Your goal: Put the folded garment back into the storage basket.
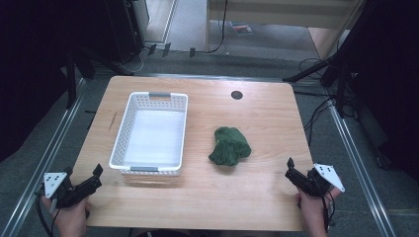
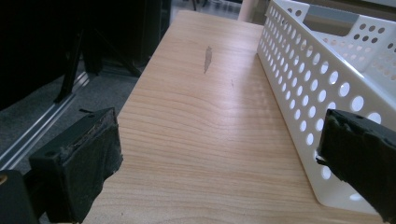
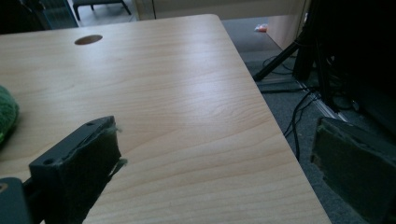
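A white perforated basket [image 1: 133,112] stands empty on the left half of the wooden table [image 1: 257,128]. A crumpled green cloth [image 1: 229,145] lies to the right of it, near the middle. My left gripper [image 1: 83,171] hovers at the table's near left corner, open with nothing between its jaws; in the left gripper view the left gripper [image 2: 219,126] faces the bare wood beside the basket's side wall [image 2: 317,79]. My right gripper [image 1: 302,170] is at the near right corner, also open and empty. In the right gripper view the right gripper [image 3: 217,128] straddles the table's right edge, with the cloth [image 3: 7,114] at far left.
A round cable hole [image 1: 236,95] sits near the table's far edge, and shows as a hole [image 3: 88,39] in the right gripper view. A dark scuff [image 2: 208,58] marks the wood left of the basket. Tripod legs and cables [image 1: 321,106] stand on the floor to the right.
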{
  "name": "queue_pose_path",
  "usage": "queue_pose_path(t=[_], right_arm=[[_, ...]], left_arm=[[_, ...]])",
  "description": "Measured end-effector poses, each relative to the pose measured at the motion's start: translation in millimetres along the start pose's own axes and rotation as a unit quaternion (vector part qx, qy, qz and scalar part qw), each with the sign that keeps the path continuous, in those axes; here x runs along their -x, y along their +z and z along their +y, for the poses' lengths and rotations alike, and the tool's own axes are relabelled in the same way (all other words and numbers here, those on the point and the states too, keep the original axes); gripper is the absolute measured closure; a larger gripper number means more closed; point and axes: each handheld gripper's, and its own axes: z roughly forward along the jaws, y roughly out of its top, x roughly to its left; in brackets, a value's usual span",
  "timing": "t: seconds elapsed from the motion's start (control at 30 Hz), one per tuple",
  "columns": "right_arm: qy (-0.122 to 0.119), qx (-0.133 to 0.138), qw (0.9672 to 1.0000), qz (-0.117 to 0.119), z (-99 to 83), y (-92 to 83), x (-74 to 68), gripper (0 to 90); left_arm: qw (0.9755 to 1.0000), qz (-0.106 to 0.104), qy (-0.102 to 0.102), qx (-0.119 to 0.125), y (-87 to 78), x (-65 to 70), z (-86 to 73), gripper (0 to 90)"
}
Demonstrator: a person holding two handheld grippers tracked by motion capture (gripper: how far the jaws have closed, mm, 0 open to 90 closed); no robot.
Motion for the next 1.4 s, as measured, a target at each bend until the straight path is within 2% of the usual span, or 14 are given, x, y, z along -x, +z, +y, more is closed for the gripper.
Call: queue_pose_path(t=[0.1,0.17,0.27,0.4,0.43,0.5,0.57,0.67,0.8,0.97,1.0,1.13,1.33,1.4], right_arm=[[-0.008,-0.005,0.9999,0.007,-0.1,-0.4,-0.1,2.2],[-0.016,-0.037,0.9992,0.008,-1.0,-1.6,-1.1,3.8],[-0.01,-0.049,0.9987,0.008,-1.4,-2.4,-0.6,4.0],[-0.013,-0.074,0.9972,0.006,0.0,2.9,-0.8,4.0],[-0.012,-0.077,0.997,0.003,0.1,3.5,-0.9,4.0],[-0.013,-0.068,0.9976,-0.002,-0.1,2.5,-1.2,4.5],[-0.016,-0.066,0.9977,0.0,-0.3,1.7,-2.3,4.5],[-0.016,-0.068,0.9975,0.003,0.3,3.6,-3.2,4.2],[-0.028,-0.063,0.9976,0.001,0.1,4.5,-8.8,3.9],[-0.036,-0.065,0.9971,0.014,-0.2,3.8,-10.2,4.2],[-0.035,-0.068,0.997,0.013,-0.1,4.5,-10.4,4.3],[-0.047,-0.07,0.9962,0.019,-0.2,5.2,-11.7,4.3],[-0.047,-0.071,0.996,0.027,-1.2,2.4,-12.7,4.3],[-0.048,-0.073,0.9958,0.029,-1.1,3.1,-12.7,4.4]], left_arm=[[1.0,-0.003,0.002,-0.002,-0.2,0.0,0.0,0.4],[1.0,0.001,0.002,0.001,-1.1,0.5,-0.3,0.4],[0.9999,-0.006,0.007,0.008,-2.6,0.4,1.1,0.4],[0.9999,-0.008,-0.006,0.013,-6.8,-1.5,6.0,0.4],[0.9998,-0.006,-0.011,0.015,-8.8,-1.5,8.3,0.4],[0.9998,-0.002,-0.005,0.018,-14.3,0.5,13.7,0.4],[0.9996,-0.007,-0.005,0.026,-19.7,2.6,19.1,0.4],[0.9992,-0.016,-0.025,0.027,-25.6,5.9,26.8,0.4],[0.9996,-0.02,-0.011,0.019,-32.0,18.6,39.9,0.3],[0.9993,-0.033,0.011,0.013,-31.4,38.6,54.7,0.3],[0.9993,-0.033,0.011,0.013,-31.4,38.6,54.7,0.3],[0.999,-0.03,0.026,-0.021,-21.1,58.8,58.6,0.3],[0.9973,-0.047,0.047,-0.033,-15.3,79.9,61.1,0.3],[0.9971,-0.053,0.045,-0.031,-16.4,85.3,64.7,0.3]])
